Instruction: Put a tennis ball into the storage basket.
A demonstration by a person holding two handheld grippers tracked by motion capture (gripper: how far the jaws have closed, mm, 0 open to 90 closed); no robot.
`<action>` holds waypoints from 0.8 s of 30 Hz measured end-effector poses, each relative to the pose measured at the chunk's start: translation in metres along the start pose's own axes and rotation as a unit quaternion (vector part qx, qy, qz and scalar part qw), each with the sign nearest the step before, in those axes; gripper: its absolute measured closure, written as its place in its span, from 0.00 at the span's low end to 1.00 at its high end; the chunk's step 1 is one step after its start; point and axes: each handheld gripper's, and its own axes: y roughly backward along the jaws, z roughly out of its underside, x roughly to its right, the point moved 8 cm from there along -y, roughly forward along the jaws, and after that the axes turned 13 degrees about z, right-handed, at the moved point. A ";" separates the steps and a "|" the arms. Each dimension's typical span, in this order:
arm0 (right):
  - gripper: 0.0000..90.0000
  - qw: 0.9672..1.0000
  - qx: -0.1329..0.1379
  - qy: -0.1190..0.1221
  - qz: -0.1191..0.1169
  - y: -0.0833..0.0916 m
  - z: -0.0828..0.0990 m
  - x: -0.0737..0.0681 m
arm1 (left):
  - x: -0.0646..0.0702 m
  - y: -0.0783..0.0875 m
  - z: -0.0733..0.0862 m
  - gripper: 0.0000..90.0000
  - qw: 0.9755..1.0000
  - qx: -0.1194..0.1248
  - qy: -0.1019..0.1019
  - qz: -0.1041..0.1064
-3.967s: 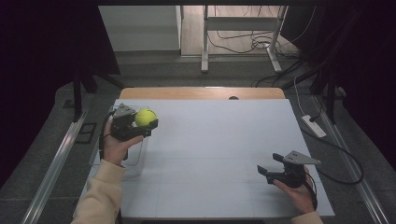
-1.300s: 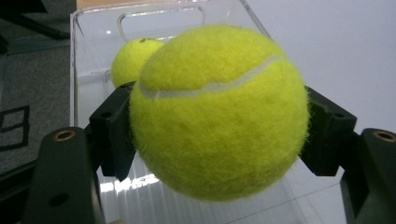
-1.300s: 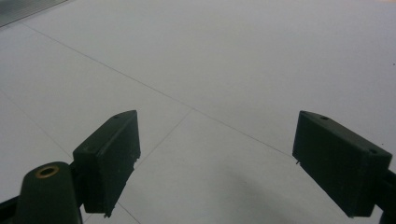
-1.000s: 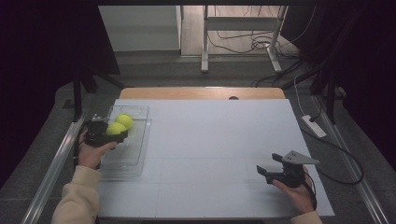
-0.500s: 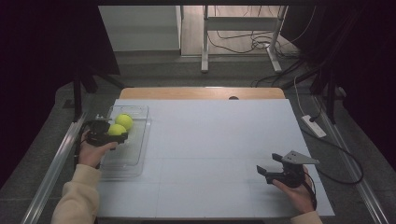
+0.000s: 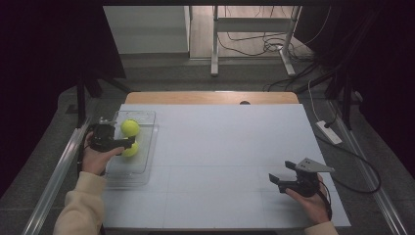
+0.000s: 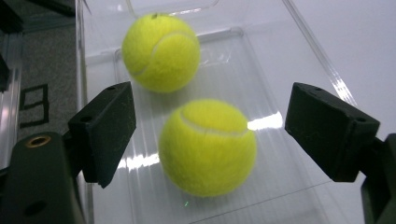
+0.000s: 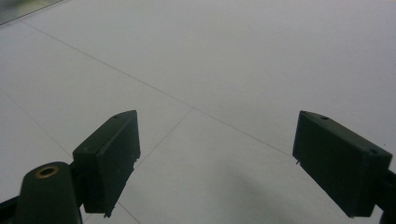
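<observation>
Your left gripper (image 6: 126, 143) sits over the tray (image 6: 147, 147) at the left edge of the tabletop (image 6: 220, 156), and its fingers (image 7: 109, 126) have just been opening. In the left gripper view they stand apart on either side of the near ball (image 7: 208, 147), with a clear gap on both sides, so the ball is released and no longer gripped. It lies on the tray floor, straight ahead of the fingers and a little below them. The far ball (image 7: 161, 51) rests deeper in the tray, just beyond the near one and slightly toward its left wall; whether the two touch I cannot tell.

A ball has no long axis, so what matters for your next move is clearance. The near ball lies directly between the fingers, and pulling straight back and up along the gripper's own line should leave it undisturbed; a sideways swing could nudge it into the other ball.

Your right gripper (image 6: 284, 180) rests well away from the tray, near the right front of the tabletop, its fingers spread wide over bare surface and holding nothing.

Compared with a second ago, the left fingers were clamped on the ball over the tray and now they are released. Four seconds ago that ball was held in the air beside the tray's inner side. The right hand has not shifted.
</observation>
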 end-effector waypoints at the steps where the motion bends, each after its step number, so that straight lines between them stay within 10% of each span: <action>1: 0.17 1.000 0.000 0.000 0.000 0.000 0.000 0.000 | 0.002 0.000 -0.001 0.19 1.000 0.001 -0.005 0.002; 24: 0.17 1.000 0.003 -0.009 -0.003 0.001 0.000 0.002 | 0.025 0.014 0.003 0.18 0.995 0.056 -0.020 0.075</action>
